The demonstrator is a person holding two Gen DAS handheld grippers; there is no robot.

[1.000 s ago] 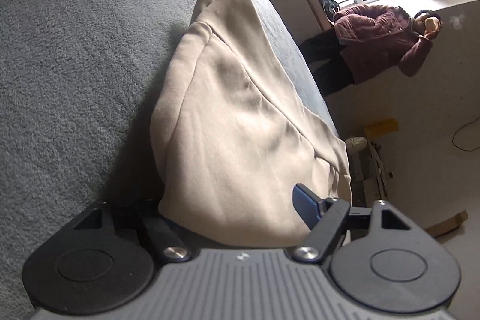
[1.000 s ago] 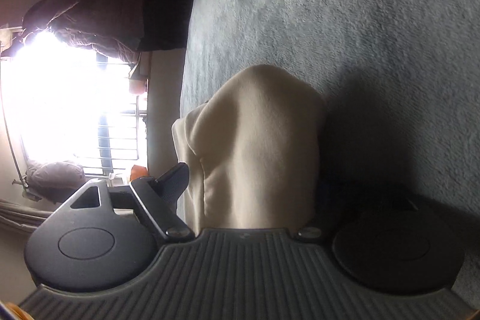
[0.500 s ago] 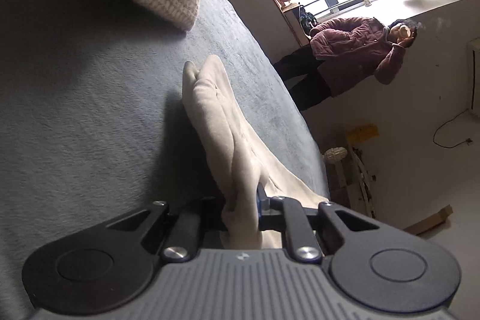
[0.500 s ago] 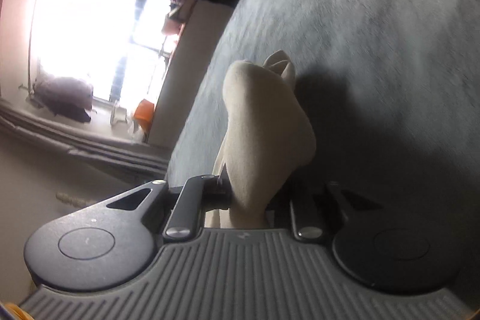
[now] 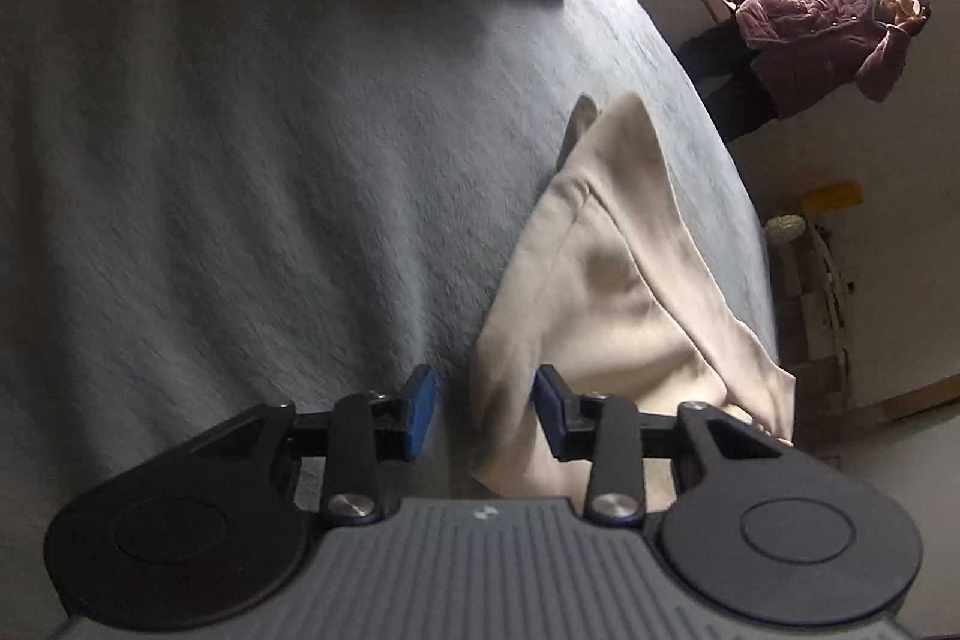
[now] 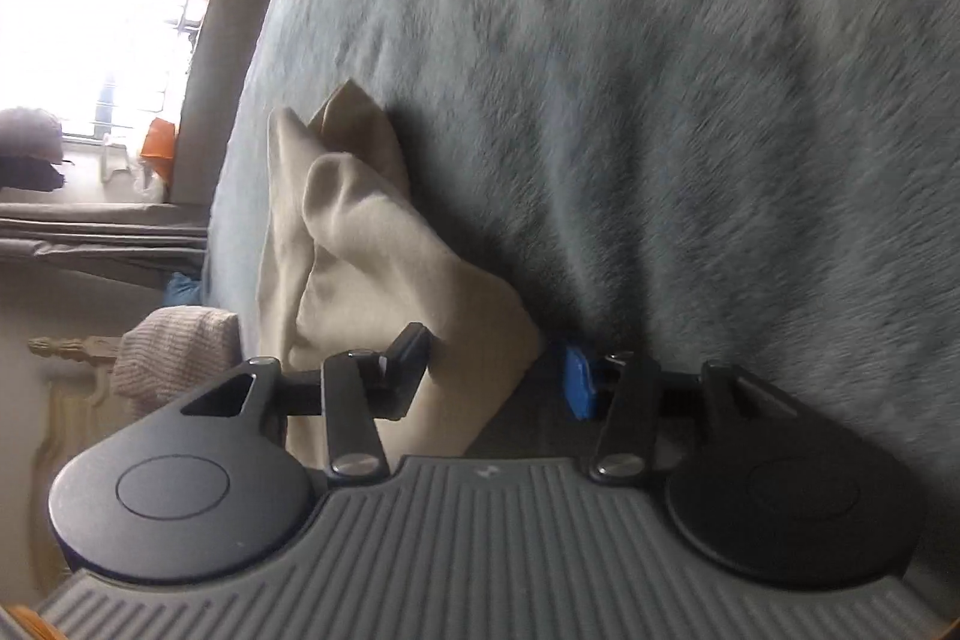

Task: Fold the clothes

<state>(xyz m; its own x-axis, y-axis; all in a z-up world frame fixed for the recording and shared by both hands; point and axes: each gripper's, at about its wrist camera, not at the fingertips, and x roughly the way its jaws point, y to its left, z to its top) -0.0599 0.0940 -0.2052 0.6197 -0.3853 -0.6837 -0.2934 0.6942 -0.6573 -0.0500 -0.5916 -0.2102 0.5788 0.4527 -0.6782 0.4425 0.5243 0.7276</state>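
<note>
On grey bed (image 5: 252, 148), cream garment (image 5: 624, 292) between parted left fingers (image 5: 420, 412), right fingers (image 6: 408, 364)

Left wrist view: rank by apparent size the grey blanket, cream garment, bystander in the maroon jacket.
1. Grey blanket, which fills most of the frame.
2. Cream garment.
3. Bystander in the maroon jacket, who looks smallest only because they stand far off.

Cream garment (image 6: 384, 280) between parted claw (image 6: 498, 376)

Left gripper (image 5: 485, 409): black linkage arms showing silver screws, blue pads (image 5: 420, 412) lining fingers, round black discs flanking ribbed grey housing. Right gripper (image 6: 498, 376): matching ribbed grey body, black discs, silver screws, blue pad (image 6: 579, 381) showing.
</note>
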